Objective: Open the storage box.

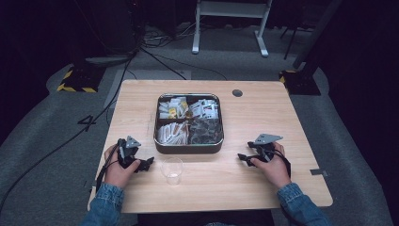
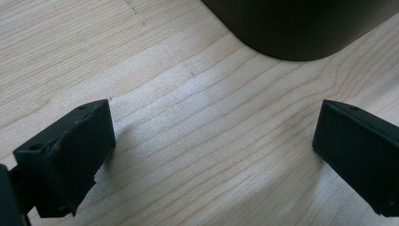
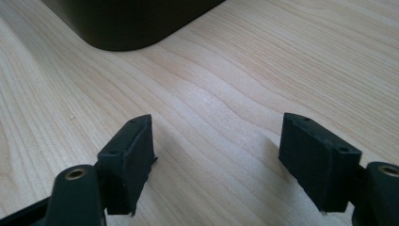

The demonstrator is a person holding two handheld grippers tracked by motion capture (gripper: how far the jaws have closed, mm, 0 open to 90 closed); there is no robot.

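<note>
Cup (image 1: 172, 170) is standing on the counter (image 1: 235, 179) between left tongs (image 1: 147, 163) and right tongs (image 1: 242, 157), both gaping wide, gripping nothing.

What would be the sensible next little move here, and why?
Probably the left gripper should slide sideways to the clear cup and close on it. Both grippers rest on the table with jaws open and nothing between them, the cup stands empty just beside the left one, and the right gripper lies nearer the packet tray, free to pick from it.
</note>
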